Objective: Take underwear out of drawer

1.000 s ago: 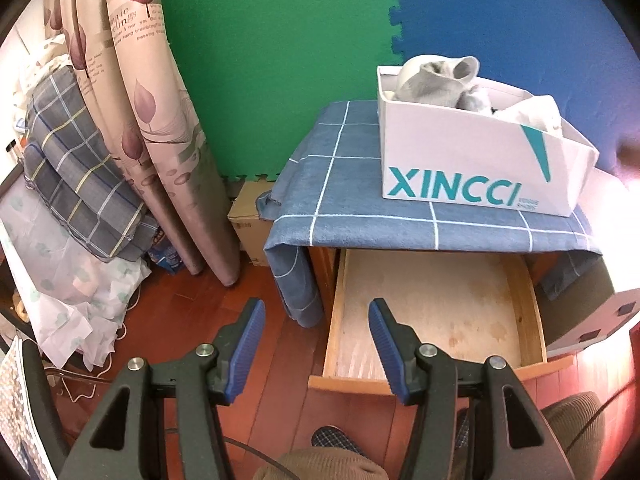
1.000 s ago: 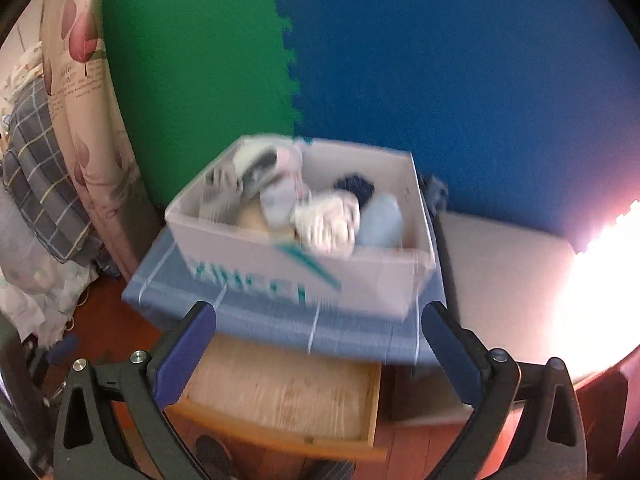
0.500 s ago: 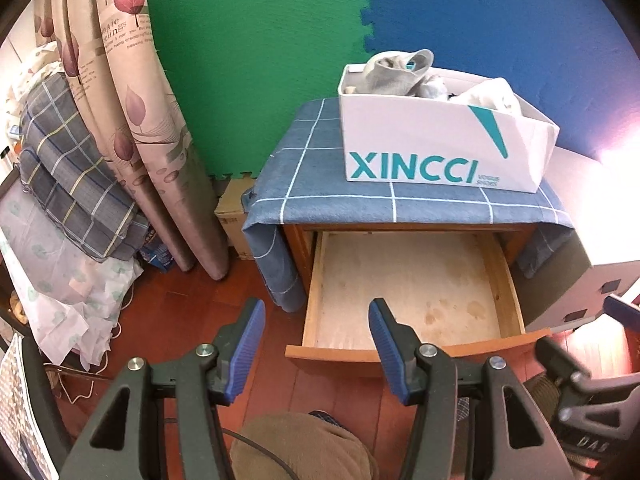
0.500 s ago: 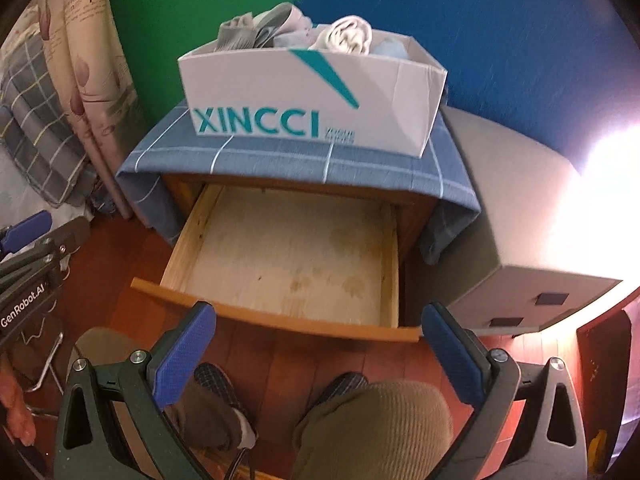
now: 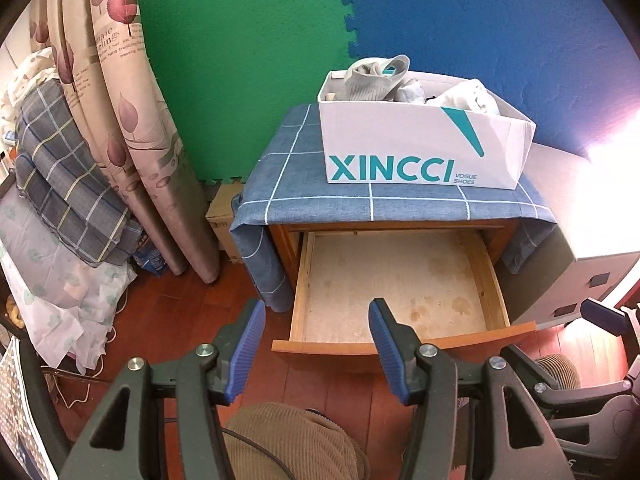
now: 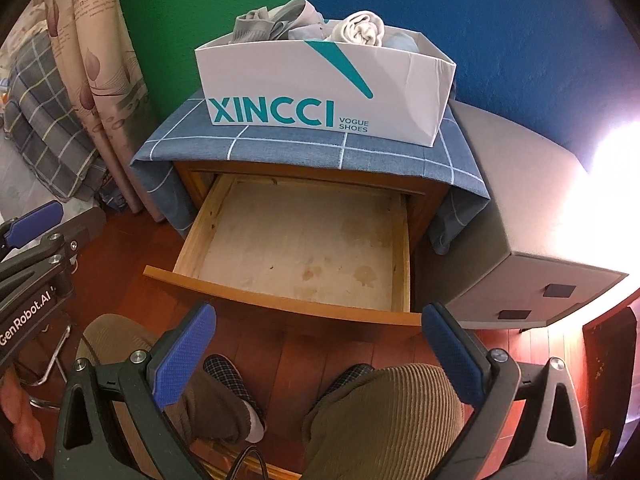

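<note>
Drawer (image 6: 296, 248) pulled out of nightstand, bare wood floor showing. Underwear (image 6: 312, 28) heaped in XINCCI shoebox (image 6: 320, 84) atop nightstand, lower pieces hidden by box wall. Left gripper (image 5: 316, 344) jaws apart, holding nothing. Right gripper (image 6: 320, 344) jaws wide, holding nothing. Both short of drawer front.
</note>
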The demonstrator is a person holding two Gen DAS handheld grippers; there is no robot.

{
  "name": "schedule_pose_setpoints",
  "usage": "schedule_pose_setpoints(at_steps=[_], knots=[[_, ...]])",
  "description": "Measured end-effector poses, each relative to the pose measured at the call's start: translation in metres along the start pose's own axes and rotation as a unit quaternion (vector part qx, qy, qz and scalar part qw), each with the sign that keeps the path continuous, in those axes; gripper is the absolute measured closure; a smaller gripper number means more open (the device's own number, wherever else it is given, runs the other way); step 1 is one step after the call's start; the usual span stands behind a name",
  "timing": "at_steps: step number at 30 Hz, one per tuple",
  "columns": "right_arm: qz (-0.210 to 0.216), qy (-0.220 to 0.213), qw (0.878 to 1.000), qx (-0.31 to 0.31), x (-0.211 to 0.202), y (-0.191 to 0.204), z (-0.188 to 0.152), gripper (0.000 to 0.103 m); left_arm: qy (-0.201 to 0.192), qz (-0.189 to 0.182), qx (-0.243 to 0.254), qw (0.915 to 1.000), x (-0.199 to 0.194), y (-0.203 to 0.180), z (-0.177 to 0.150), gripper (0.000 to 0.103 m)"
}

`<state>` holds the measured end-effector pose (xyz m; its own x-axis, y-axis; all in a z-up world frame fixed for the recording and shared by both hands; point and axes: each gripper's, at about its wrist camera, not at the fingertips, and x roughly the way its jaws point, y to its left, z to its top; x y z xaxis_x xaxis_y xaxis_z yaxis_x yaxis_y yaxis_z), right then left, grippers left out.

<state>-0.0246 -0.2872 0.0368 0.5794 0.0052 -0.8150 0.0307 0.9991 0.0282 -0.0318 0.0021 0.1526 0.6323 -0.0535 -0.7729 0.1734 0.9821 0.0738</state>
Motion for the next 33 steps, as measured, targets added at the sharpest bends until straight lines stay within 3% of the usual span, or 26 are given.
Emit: schedule_pose_setpoints(at_steps=[33], knots=[[0.001, 0.018, 1.0, -0.014, 0.0101, 0.0078, -0.0066, 0.001, -0.008, -0.002, -0.004, 1.0, 0.0017, -0.0005, -0.0028, 0.048]])
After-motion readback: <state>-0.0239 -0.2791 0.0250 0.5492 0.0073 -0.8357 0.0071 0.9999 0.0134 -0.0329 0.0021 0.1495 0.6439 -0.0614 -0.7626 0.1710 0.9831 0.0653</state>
